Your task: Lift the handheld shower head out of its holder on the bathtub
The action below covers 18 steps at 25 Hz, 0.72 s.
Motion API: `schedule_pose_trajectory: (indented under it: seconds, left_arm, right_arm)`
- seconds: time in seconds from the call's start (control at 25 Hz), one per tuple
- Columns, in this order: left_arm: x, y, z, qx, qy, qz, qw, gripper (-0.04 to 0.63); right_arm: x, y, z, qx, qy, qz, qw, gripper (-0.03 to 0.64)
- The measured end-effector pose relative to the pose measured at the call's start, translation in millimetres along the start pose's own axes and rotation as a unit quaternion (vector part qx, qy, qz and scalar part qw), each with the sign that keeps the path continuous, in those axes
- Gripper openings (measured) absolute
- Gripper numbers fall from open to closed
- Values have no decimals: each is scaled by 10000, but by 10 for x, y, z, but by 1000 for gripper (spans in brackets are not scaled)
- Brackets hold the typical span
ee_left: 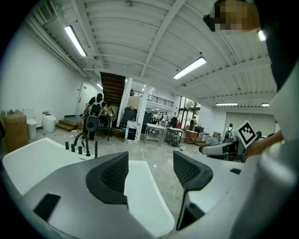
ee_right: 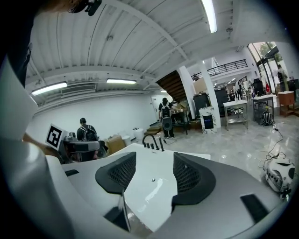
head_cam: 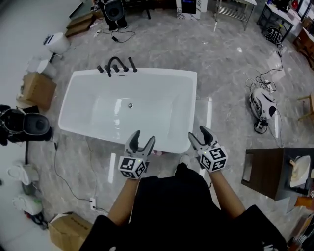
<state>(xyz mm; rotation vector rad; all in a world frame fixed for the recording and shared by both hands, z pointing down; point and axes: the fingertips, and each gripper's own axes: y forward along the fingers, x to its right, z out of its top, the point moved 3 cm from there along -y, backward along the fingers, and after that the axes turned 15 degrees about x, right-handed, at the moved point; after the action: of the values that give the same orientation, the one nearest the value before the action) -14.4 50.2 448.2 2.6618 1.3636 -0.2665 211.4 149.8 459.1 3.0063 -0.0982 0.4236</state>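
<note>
A white bathtub (head_cam: 184, 78) fills the middle of the head view, with a black faucet set (head_cam: 116, 65) on its far rim. The slim black handheld shower head (head_cam: 132, 64) stands upright in its holder at the right end of that set. My left gripper (head_cam: 142, 138) and right gripper (head_cam: 197, 133) hover over the near rim, far from the faucet, both open and empty. In the left gripper view the gripper (ee_left: 150, 170) looks along the tub towards the shower head (ee_left: 96, 149). The right gripper (ee_right: 154, 175) faces the same shower head (ee_right: 162, 144) across the tub (ee_right: 187, 156).
Cardboard boxes (head_cam: 38, 89) and white toilets (head_cam: 57, 43) line the floor at the left. A black speaker (head_cam: 114, 13) stands behind the tub. A white device with cables (head_cam: 262, 105) lies at the right, near a dark cabinet (head_cam: 267, 171). People stand in the background.
</note>
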Motion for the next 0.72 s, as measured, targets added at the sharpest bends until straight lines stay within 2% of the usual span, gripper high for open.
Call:
schedule_pose_trajectory:
  seconds: [0.16,0.32,0.72]
  left_arm:
    - [34,219,22,-41,83,140,9999,279]
    - [66,417,-10,-116,123,118,9998,279]
    - [-101,859,-232,-223,31,127,9997,279]
  right_arm:
    - [124,158,-11,-102,11,304,9995,221]
    - [201,271,18,-121,-6,473,9988,221]
    - [341,445,-173,-354,210,416,9983,221]
